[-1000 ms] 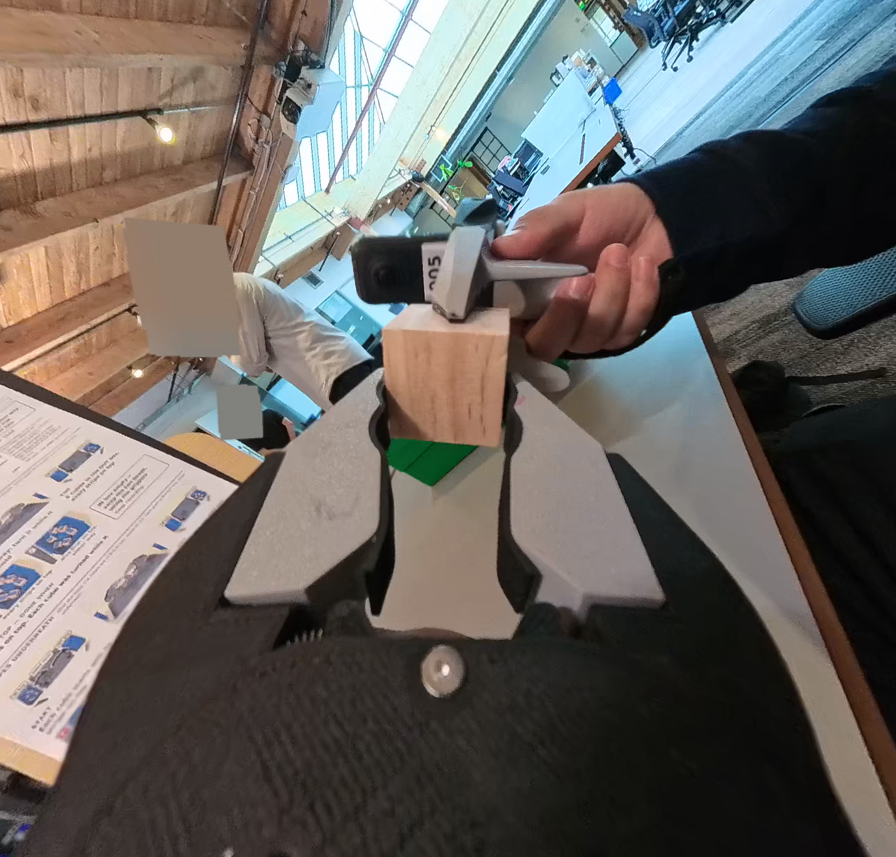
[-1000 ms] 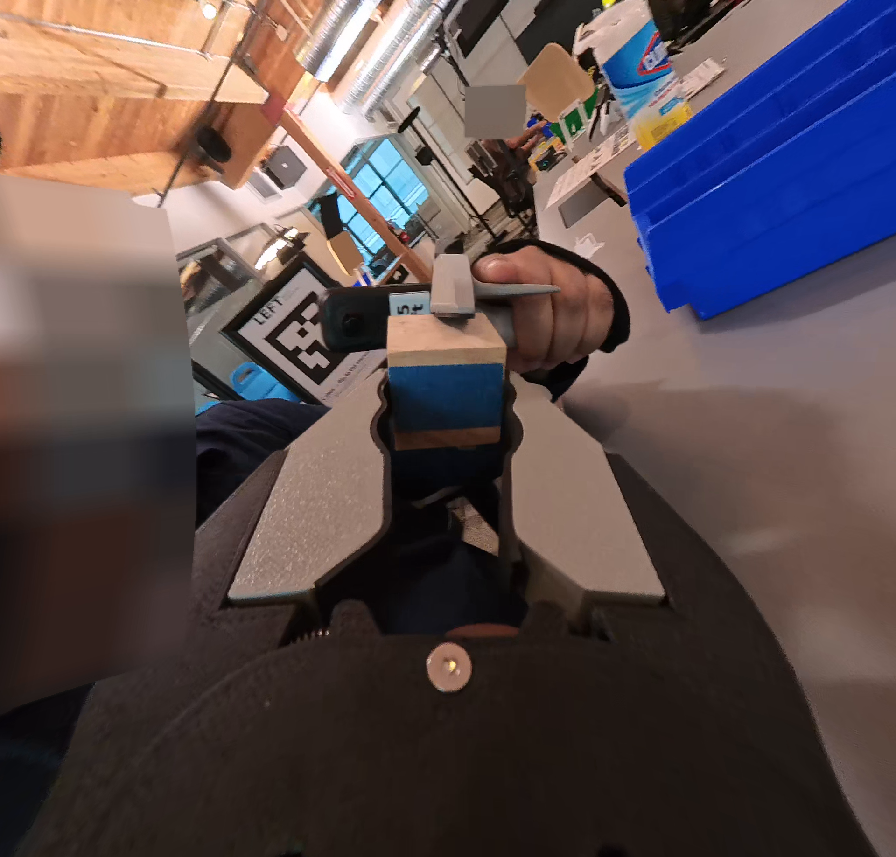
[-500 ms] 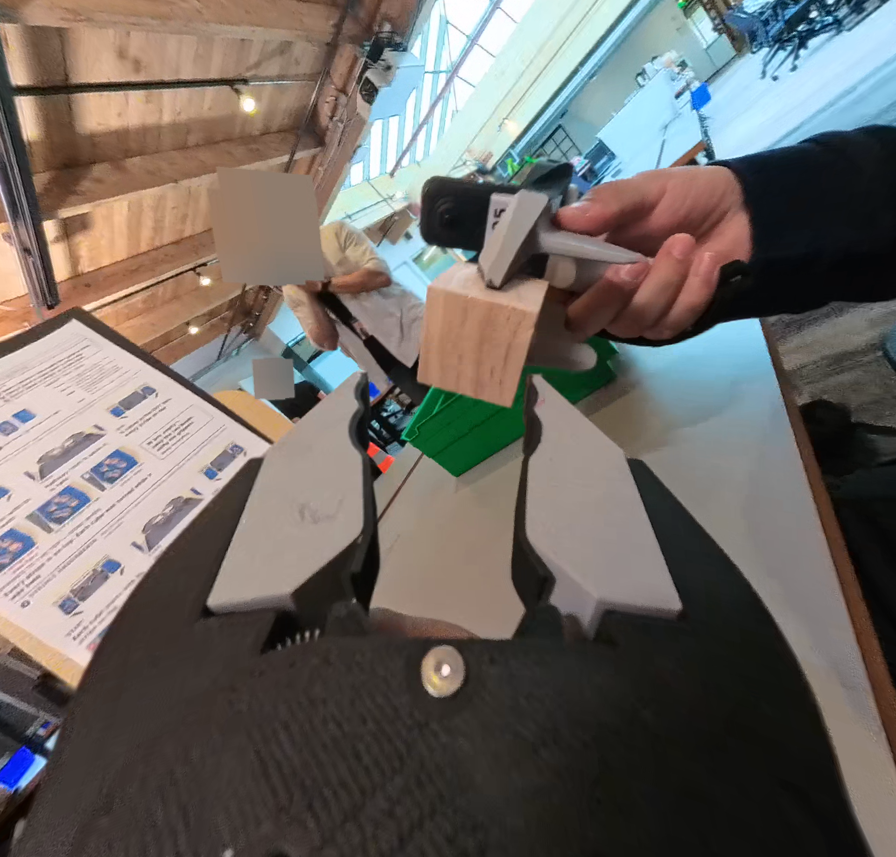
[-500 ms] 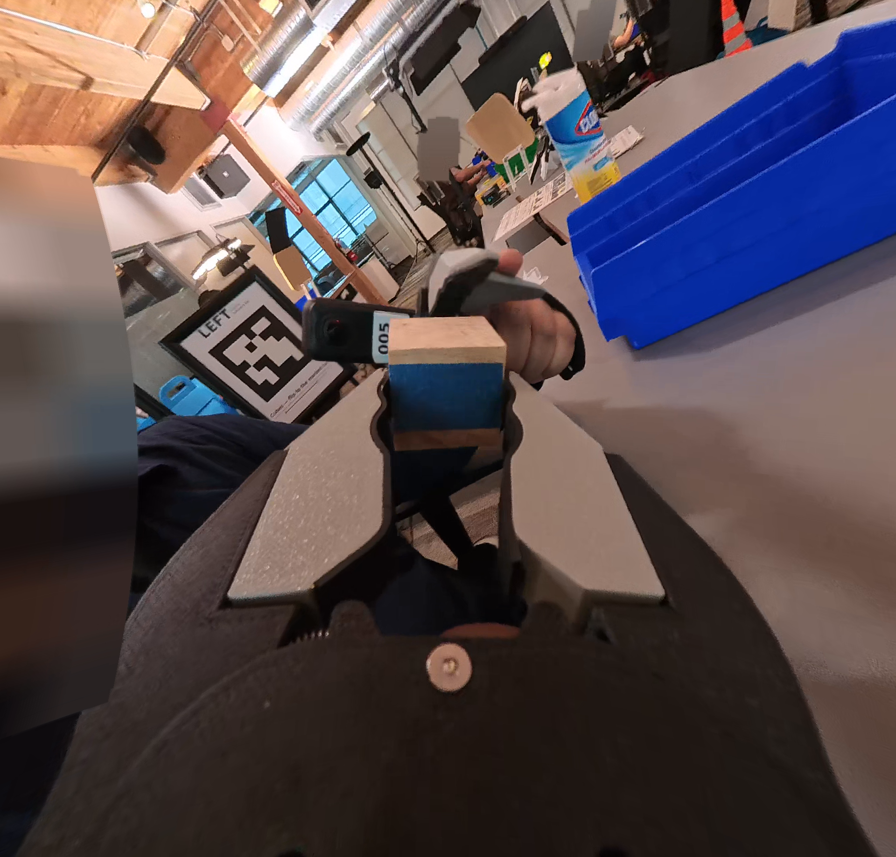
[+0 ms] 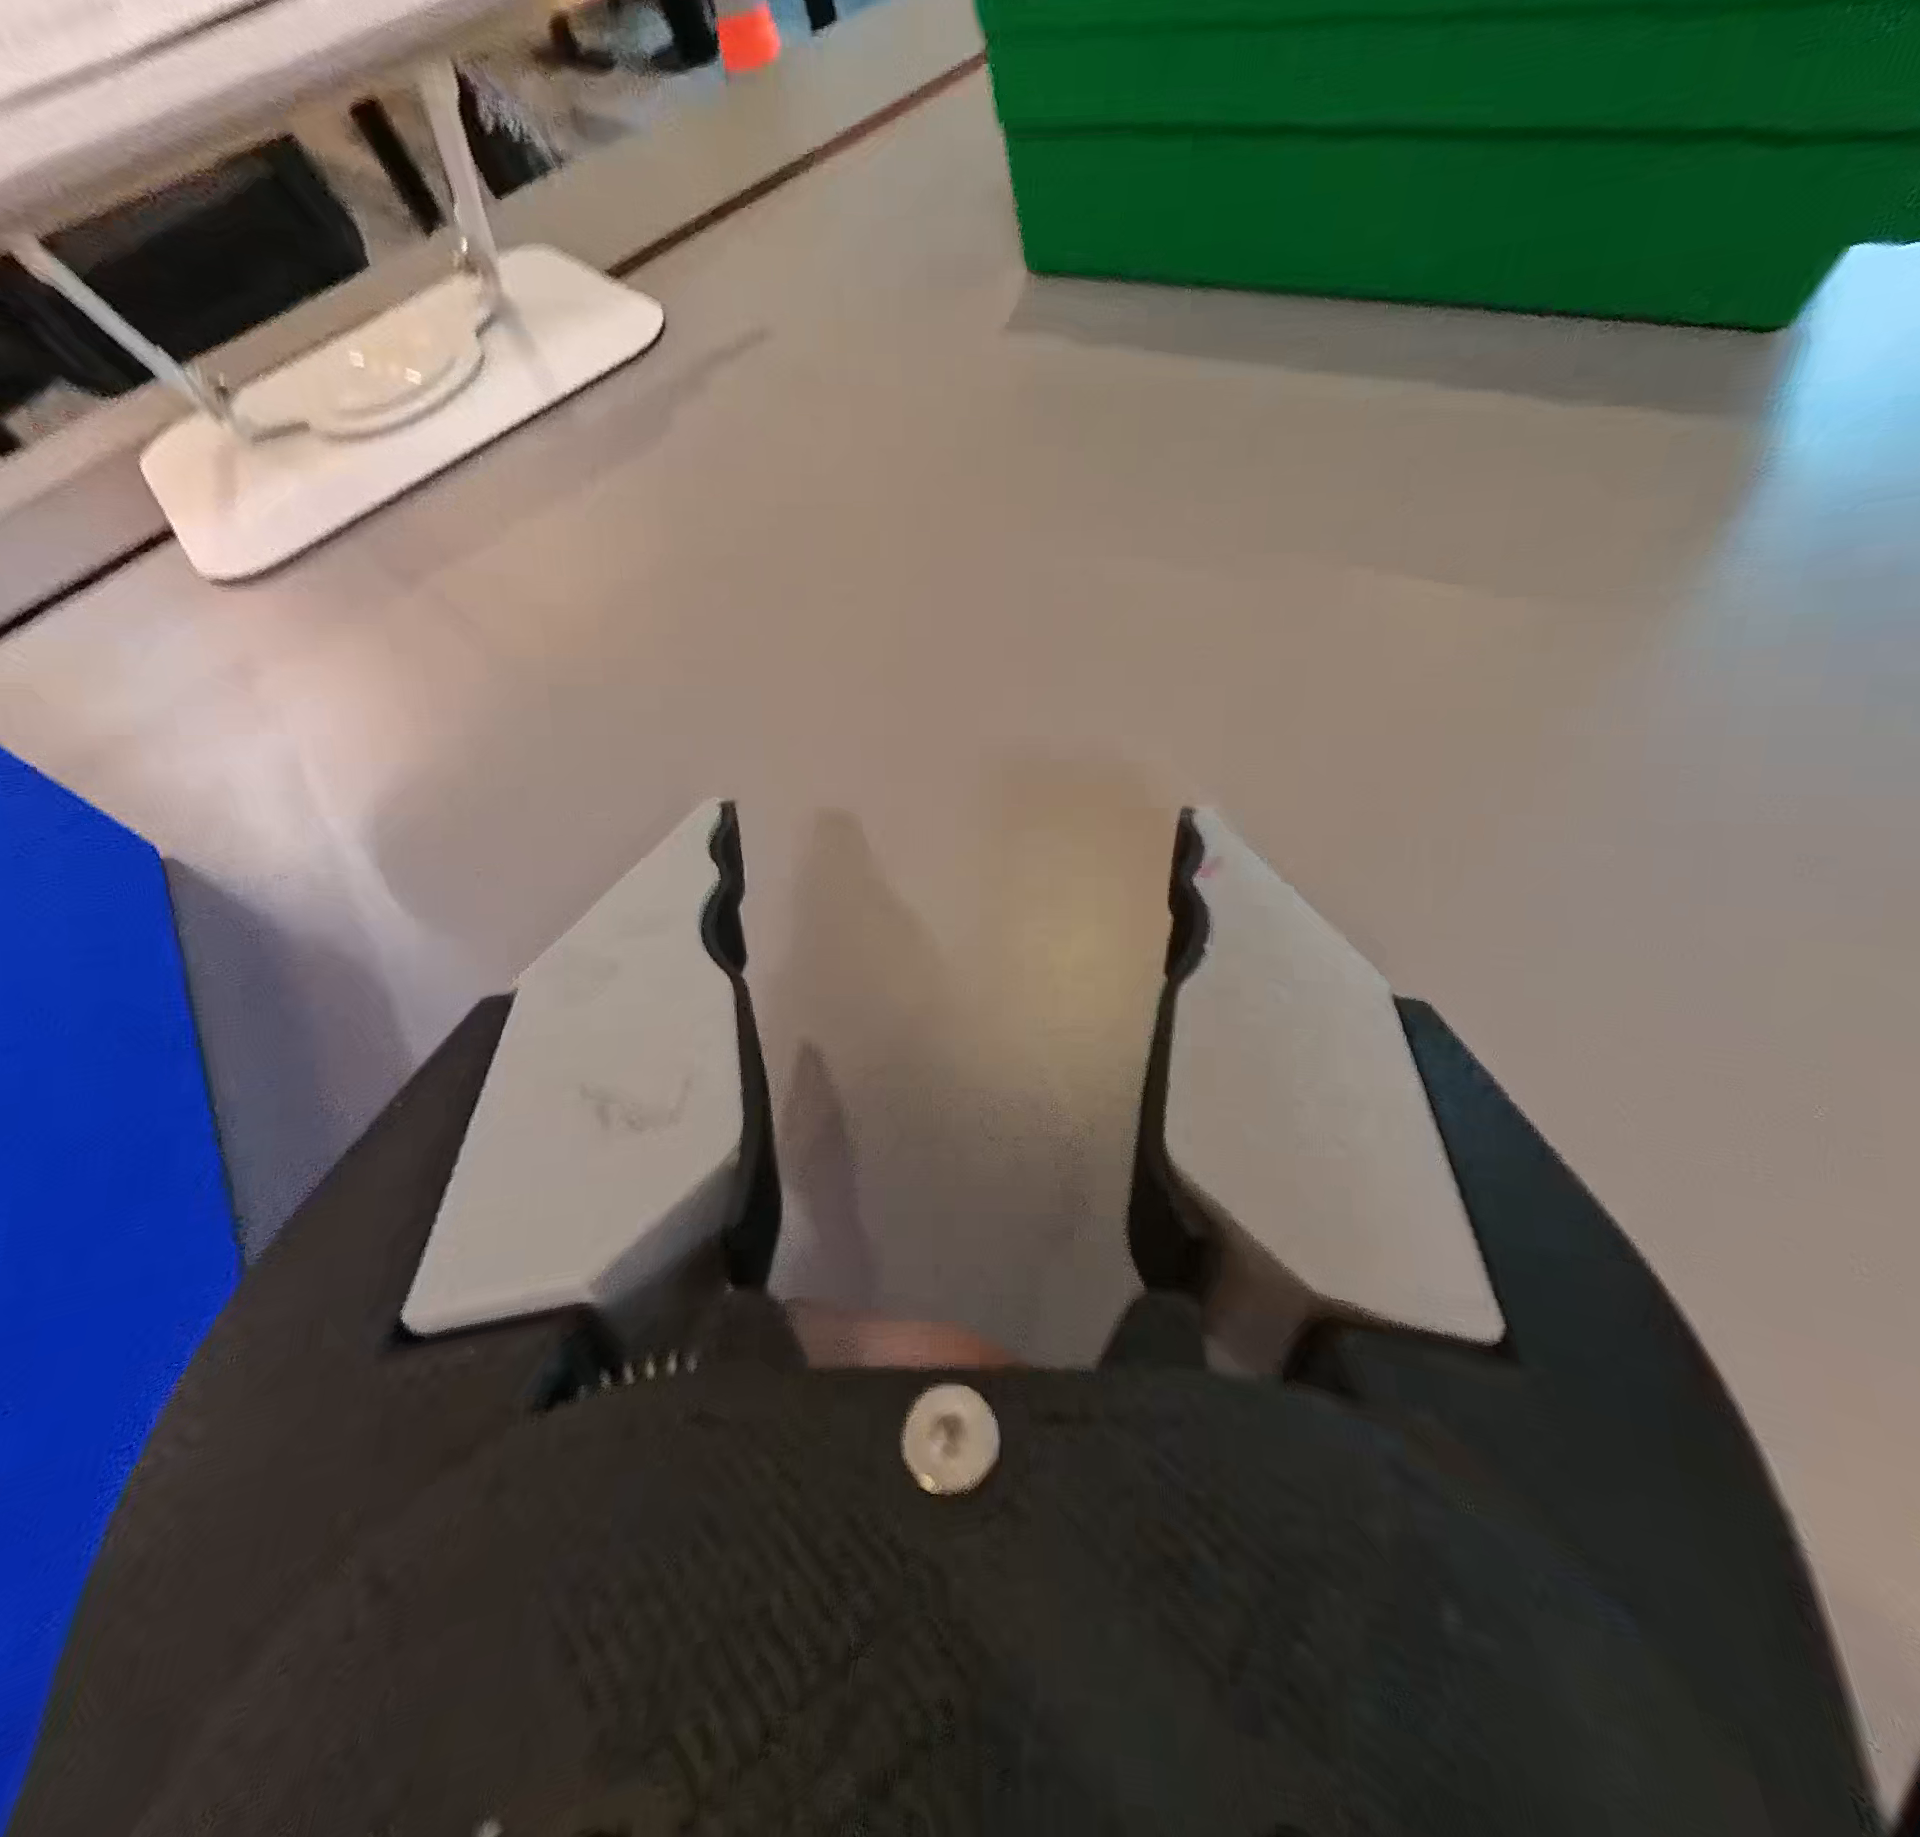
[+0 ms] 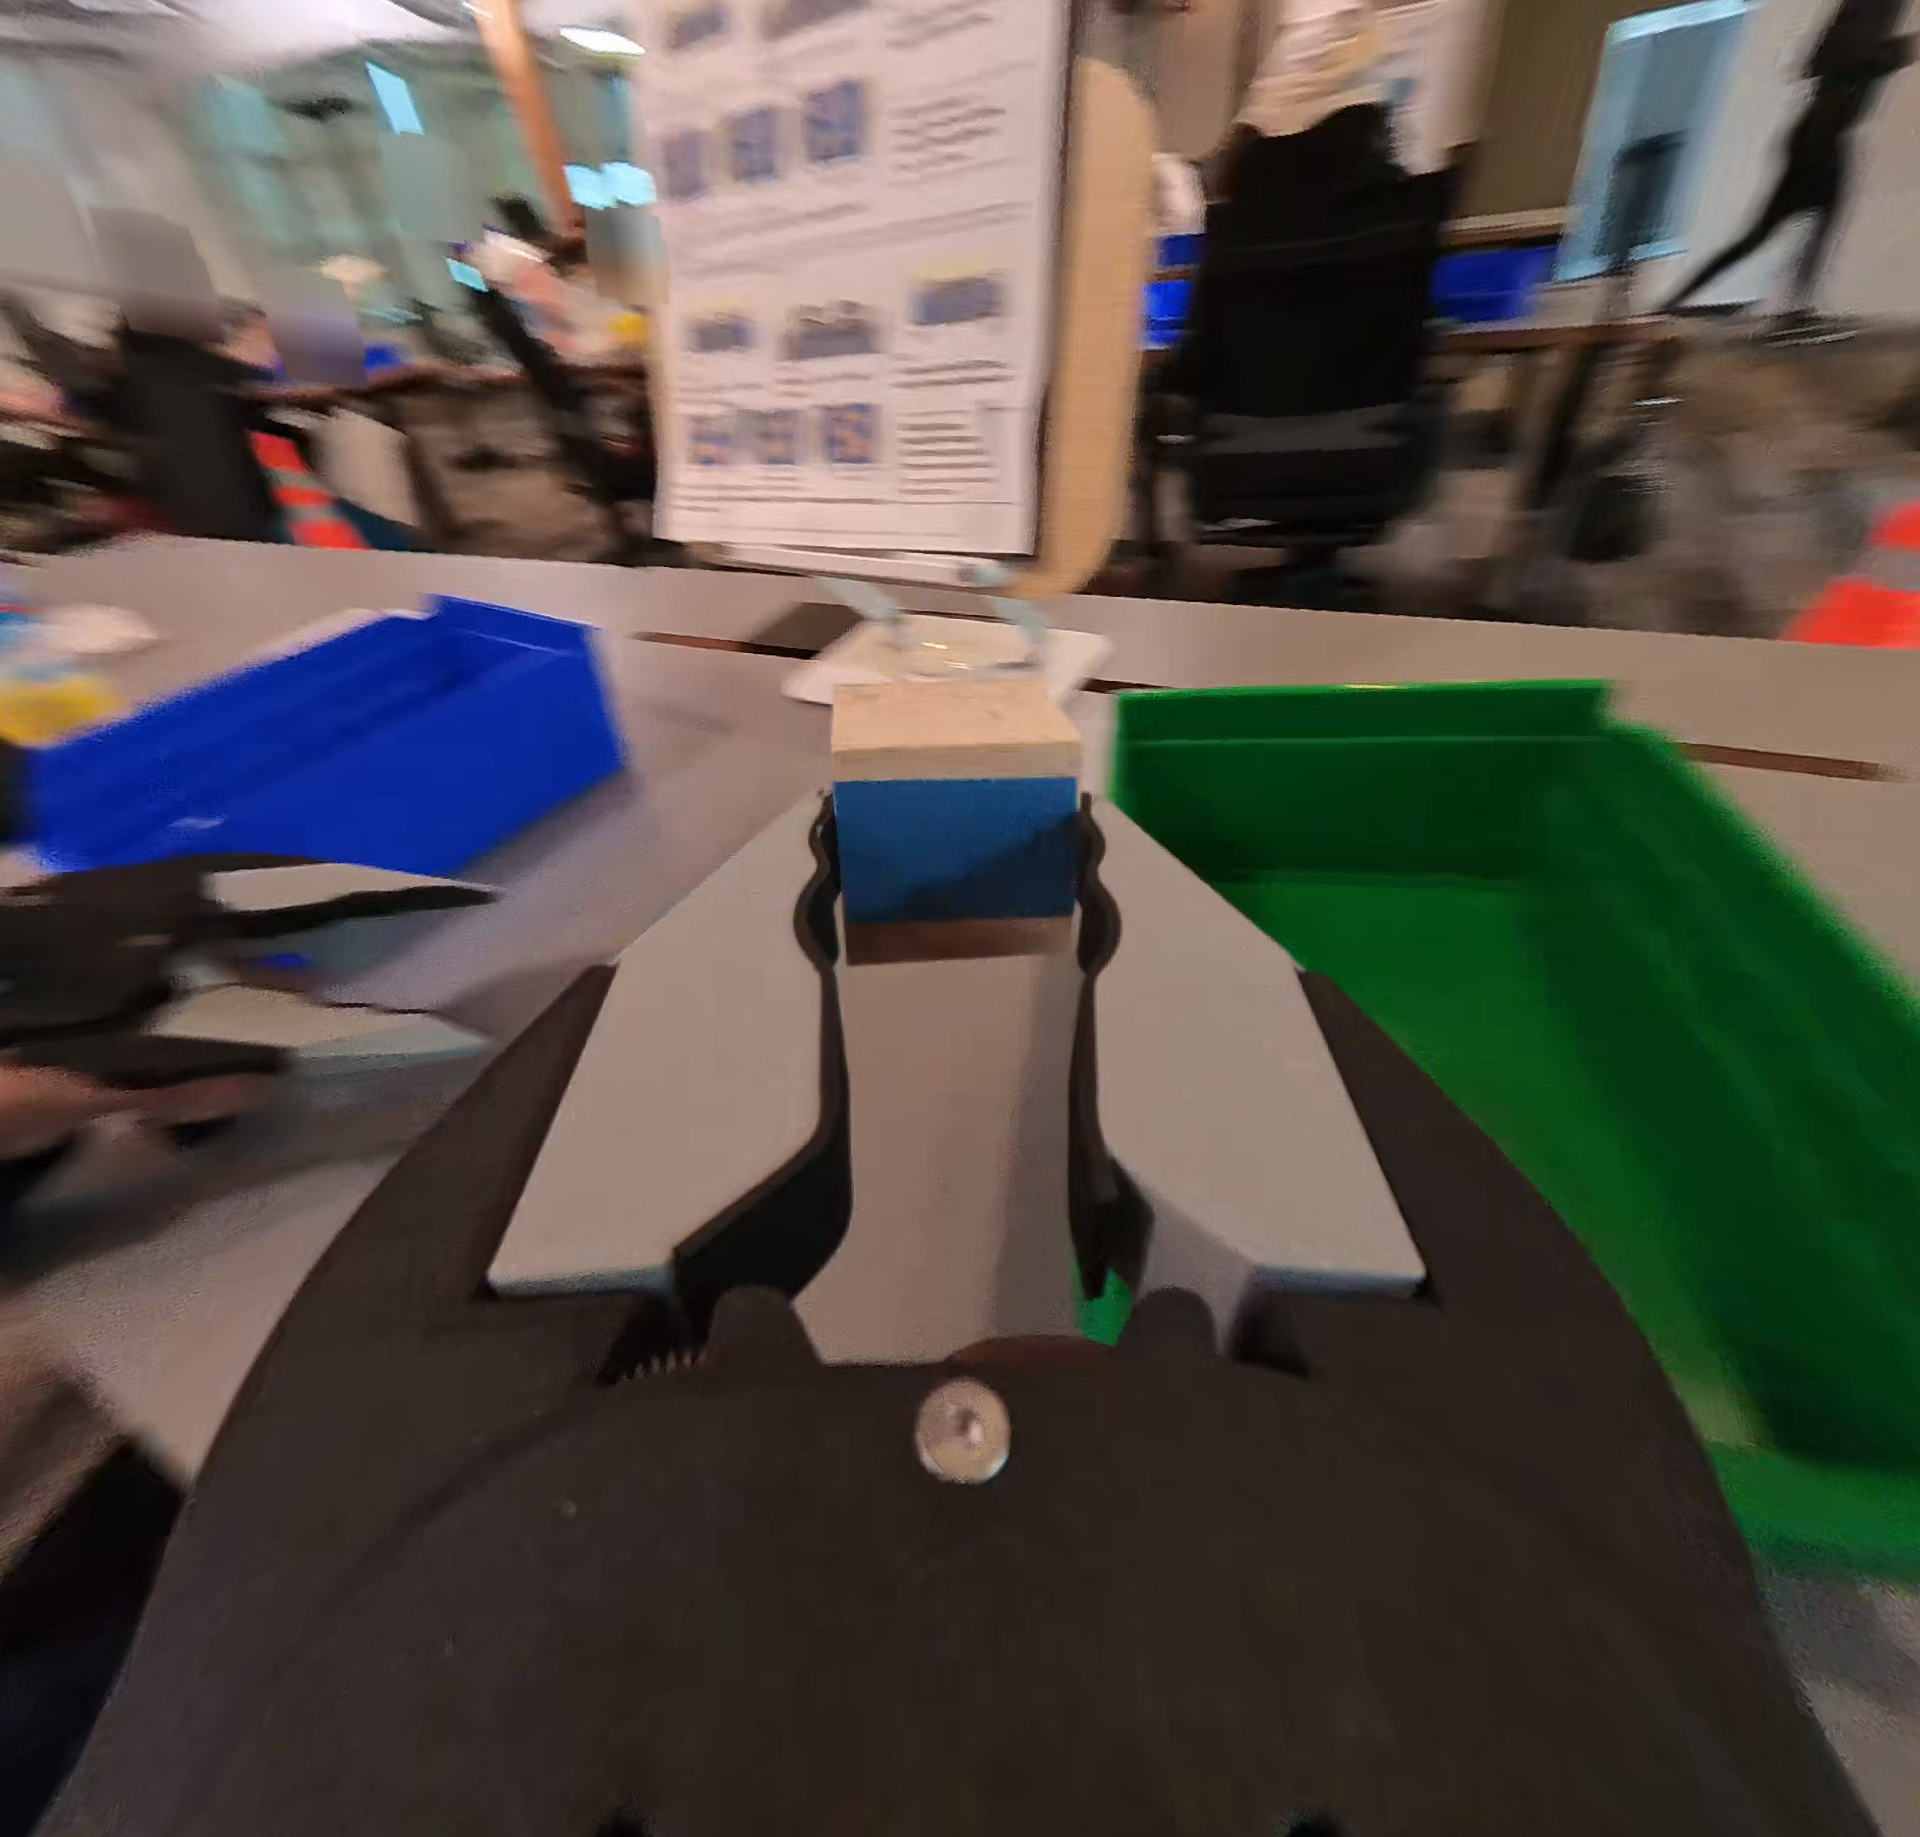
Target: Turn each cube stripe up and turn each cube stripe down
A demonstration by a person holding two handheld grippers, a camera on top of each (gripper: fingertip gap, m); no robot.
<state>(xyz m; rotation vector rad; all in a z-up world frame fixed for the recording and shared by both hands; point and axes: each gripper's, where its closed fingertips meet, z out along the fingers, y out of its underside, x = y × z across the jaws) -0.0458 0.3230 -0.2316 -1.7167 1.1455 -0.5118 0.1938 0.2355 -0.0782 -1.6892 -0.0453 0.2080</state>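
We held the right gripper [image 6: 954, 852] clamped on the wooden cube [image 6: 954, 821], its two grey fingers [image 6: 717, 1008] pressing the cube's left and right sides near the tips. The cube sat level between them, above the grey table [image 6: 935, 1112], with its blue stripe facing the camera as a broad band across the middle, a pale wood face on top and a darker wood strip below. From the cube, the green bin [image 6: 1507, 956] lay at about four o'clock in the right wrist view, its near wall just beside our right finger, and the blue bin [image 6: 343, 738] lay at about nine o'clock, well apart. At twelve o'clock behind the cube stood an instruction sheet [image 6: 852, 229] on a white stand base, blurred by motion. A dark shape at about eight o'clock was too smeared for us to identify.

Our left gripper [image 5: 956, 852] was spread wide and held nothing; only bare table [image 5: 1039, 592] showed between its fingers [image 5: 613, 1081]. In the left wrist view the green bin [image 5: 1455, 125] stood at one o'clock, well apart, the white stand base [image 5: 416, 395] at eleven o'clock, and a blue edge [image 5: 83, 1164] at nine o'clock, close beside the gripper body. The cube did not appear in that view.
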